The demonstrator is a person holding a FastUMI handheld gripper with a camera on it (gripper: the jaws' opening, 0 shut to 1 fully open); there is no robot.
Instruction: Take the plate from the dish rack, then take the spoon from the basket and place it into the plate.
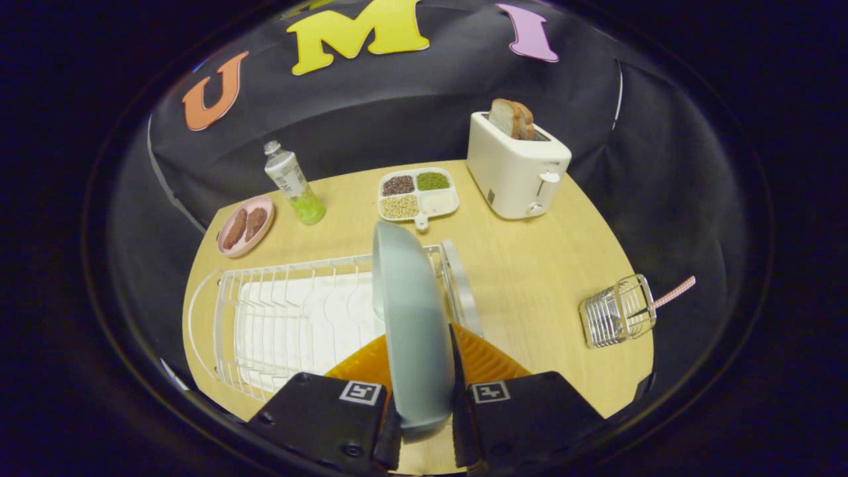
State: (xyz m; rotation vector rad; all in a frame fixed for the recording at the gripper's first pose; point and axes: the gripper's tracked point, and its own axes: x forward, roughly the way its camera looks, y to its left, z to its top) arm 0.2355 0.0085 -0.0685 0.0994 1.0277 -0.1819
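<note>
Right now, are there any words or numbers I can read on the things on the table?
None can be read.
Bottle: its label has print, too small and blurred.
Toaster: a small dark mark low on its side, unreadable.
Tool, shut on the plate: two square black-and-white markers, patterns rather than words.

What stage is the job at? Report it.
Done: nothing is finished yet. In hand: the gripper has its jaws shut on the grey plate, held on edge over the dish rack. Left: set the plate down, then move the spoon from the basket into it.
</note>
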